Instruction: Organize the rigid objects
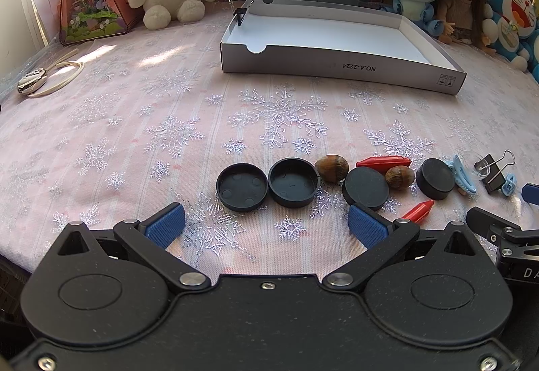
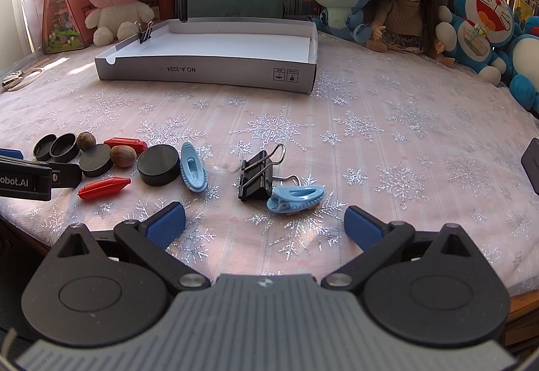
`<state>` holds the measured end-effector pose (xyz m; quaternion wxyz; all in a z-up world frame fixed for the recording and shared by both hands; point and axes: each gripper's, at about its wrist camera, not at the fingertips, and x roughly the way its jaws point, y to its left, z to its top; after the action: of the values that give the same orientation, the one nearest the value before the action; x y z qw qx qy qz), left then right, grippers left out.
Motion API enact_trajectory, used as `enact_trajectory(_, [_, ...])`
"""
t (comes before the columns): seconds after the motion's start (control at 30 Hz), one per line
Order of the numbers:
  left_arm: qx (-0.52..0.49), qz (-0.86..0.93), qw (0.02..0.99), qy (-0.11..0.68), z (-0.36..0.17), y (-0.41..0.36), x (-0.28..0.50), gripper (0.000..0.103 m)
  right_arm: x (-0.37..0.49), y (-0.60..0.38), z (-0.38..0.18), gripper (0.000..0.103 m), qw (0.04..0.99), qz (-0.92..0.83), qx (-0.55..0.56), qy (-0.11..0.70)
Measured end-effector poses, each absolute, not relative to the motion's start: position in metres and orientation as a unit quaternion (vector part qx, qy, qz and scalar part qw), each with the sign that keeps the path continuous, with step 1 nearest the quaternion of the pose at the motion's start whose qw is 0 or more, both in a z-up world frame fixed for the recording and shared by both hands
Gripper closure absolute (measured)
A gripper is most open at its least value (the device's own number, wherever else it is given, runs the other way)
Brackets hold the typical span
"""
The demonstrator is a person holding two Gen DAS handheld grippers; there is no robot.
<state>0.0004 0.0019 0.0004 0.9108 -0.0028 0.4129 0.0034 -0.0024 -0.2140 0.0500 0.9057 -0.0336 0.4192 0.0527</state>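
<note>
L gripper [image 1: 266, 224] wide open, empty, low facing black caps [image 1: 242, 186], prob lined up for 1st pick | R gripper [image 2: 264, 222] wide open, empty, facing blue clip [image 2: 296, 198] & binder clip [image 2: 256, 177] | items in row along near table edge; caps, nuts [image 1: 331, 167], red pegs [image 1: 383, 162]: small, hard | box [image 2: 209, 69] behind, well apart, holds 1 binder clip on rim, likely drop spot.

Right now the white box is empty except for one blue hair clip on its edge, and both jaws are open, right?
Not quite: the thing on the white box edge is a black binder clip, as the right wrist view shows. Both blue hair clips lie on the tablecloth. Both jaws are open.
</note>
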Motion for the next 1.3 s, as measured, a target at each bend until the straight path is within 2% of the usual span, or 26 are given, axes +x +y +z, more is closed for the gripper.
enact_trajectory(0.77, [0.001, -0.001, 0.913, 0.409, 0.0001, 0.0039, -0.0019, 0.000, -0.0025, -0.2154, 0.0515, 0.000, 0.905, 0.057, -0.034, 0.420])
enact_trajectory(1.3, [0.011, -0.020, 0.921, 0.388, -0.0023, 0.0044, -0.0084, 0.000, -0.0080, -0.2202, 0.0464, 0.000, 0.916, 0.080, -0.036, 0.392])
